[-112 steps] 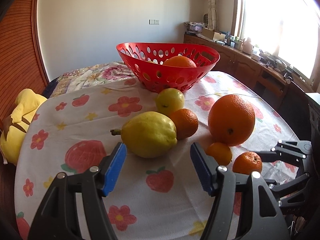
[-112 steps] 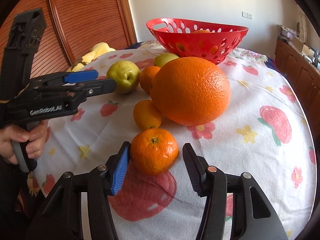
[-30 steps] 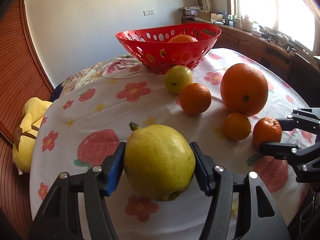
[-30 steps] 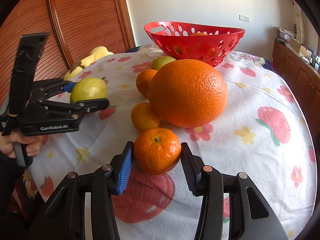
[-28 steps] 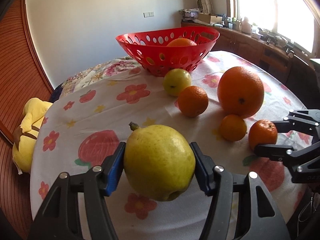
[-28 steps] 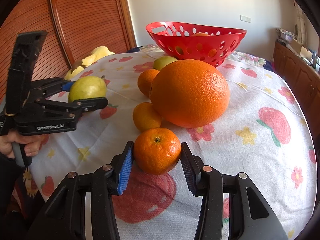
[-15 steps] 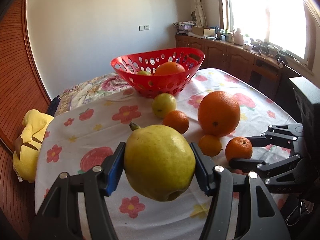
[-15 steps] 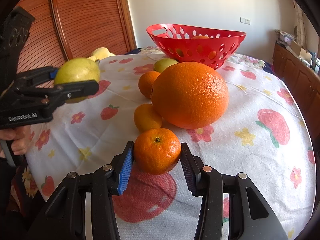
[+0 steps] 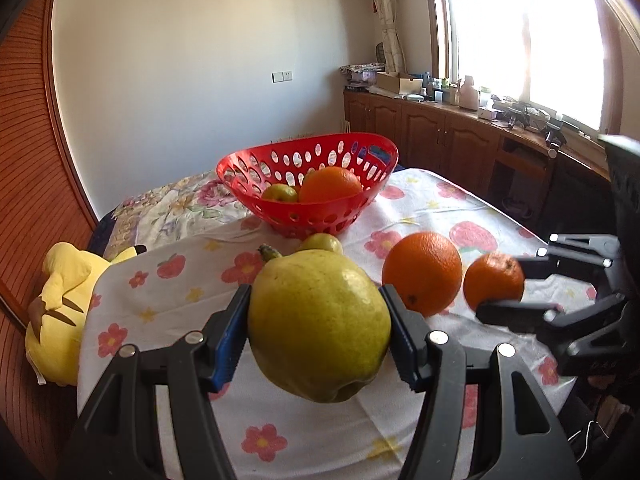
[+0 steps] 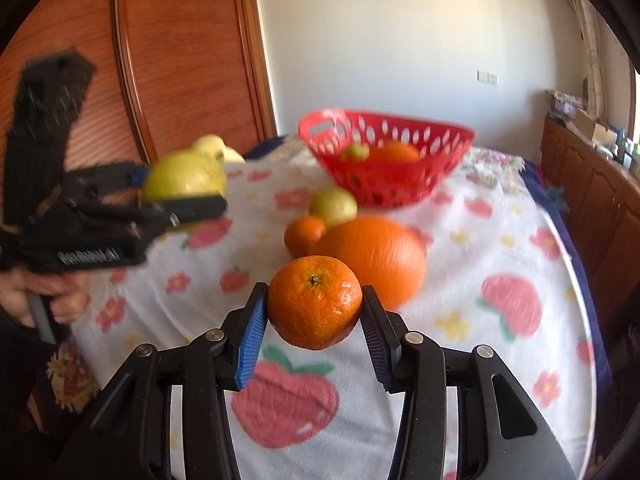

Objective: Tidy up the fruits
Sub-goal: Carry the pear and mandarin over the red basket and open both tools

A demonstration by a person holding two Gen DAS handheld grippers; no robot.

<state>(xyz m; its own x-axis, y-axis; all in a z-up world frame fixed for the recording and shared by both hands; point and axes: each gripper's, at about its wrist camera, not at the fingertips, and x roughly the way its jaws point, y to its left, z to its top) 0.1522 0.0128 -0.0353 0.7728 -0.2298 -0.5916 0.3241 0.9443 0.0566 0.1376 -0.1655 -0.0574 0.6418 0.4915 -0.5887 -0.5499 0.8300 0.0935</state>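
Note:
My left gripper (image 9: 316,328) is shut on a big yellow-green pear (image 9: 320,324) and holds it above the flowered tablecloth. The right gripper (image 10: 314,318) is shut on a small mandarin (image 10: 315,302), also lifted off the cloth; in the left wrist view that mandarin (image 9: 494,280) hangs at the right. A red basket (image 9: 308,184) at the table's far end holds an orange and a green fruit. On the cloth lie a large orange (image 10: 372,258), a small orange (image 10: 305,234) and a yellow-green fruit (image 10: 334,206).
A yellow plush toy (image 9: 60,312) lies off the table's left edge. Wooden cabinets (image 9: 460,148) with clutter run under the window on the right. A hand (image 10: 40,296) grips the left tool's handle. The near tablecloth (image 10: 500,360) shows strawberry prints.
Both grippers have risen with their fruit, the pear first and then the mandarin, which has left the cloth. The views now look down on the basket from higher up.

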